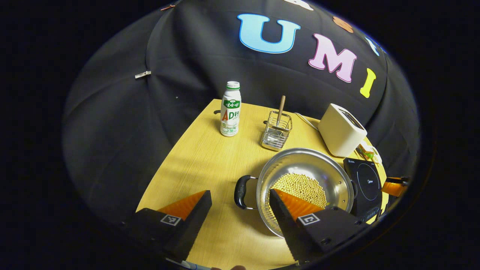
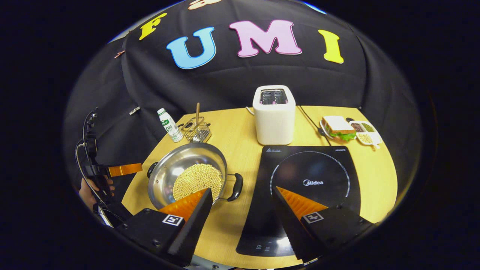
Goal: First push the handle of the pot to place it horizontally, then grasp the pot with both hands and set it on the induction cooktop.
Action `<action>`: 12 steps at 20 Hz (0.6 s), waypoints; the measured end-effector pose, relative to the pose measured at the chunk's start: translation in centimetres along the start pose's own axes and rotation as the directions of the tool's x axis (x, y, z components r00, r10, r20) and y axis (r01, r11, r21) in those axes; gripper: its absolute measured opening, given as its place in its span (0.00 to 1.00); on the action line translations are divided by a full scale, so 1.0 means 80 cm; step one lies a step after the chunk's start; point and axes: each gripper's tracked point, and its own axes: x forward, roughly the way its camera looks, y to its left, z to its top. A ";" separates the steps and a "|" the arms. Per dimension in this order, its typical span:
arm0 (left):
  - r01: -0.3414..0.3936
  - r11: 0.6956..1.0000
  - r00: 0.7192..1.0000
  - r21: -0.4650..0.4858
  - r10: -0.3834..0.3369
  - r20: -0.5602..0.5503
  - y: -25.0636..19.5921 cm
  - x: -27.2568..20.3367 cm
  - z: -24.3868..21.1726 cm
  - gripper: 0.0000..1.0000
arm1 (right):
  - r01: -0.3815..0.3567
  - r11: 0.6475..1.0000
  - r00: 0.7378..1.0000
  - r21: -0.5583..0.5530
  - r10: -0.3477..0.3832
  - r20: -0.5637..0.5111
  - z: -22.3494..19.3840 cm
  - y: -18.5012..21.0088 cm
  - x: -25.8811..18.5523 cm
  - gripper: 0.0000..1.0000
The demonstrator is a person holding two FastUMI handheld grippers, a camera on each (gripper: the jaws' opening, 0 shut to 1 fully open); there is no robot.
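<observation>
Pot: the round stainless-steel pot (image 2: 187, 174), holding a heap of pale yellow beans (image 2: 197, 180), sits on the light wooden bench (image 2: 240, 131) just left of the flat black induction cooktop (image 2: 311, 187), not yet on it.
Handles: its two black loop handles (image 1: 241, 192) (image 2: 236, 186) point left and right, so the pot looks already lined up for a two-handed lift.
Left tongs: the left tongs (image 1: 240, 200) are spread wide and empty, hovering at the near side of the pot with the left handle between their fingers.
Right tongs: the right tongs (image 2: 242, 197) are also spread and empty, and the right handle lies in the gap ahead of them.
Doing it well: each pair should close squarely on its own handle, both at once, then lift level so the beans do not slide or spill.
Watch for: the white toaster (image 2: 273, 114) stands just beyond the cooktop; I would keep the carry low, short and straight to the right.
</observation>
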 end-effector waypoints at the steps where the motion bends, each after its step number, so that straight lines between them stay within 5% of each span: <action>1: 0.020 1.000 1.000 -0.009 -0.020 -0.004 -0.004 0.006 0.000 0.96 | -0.009 1.000 1.000 0.007 0.009 -0.011 -0.003 0.003 0.009 0.99; 12: 0.191 0.981 0.978 -0.031 -0.193 -0.076 -0.035 0.088 -0.016 0.95 | -0.013 0.994 0.990 0.106 0.028 -0.142 -0.039 0.022 0.115 0.99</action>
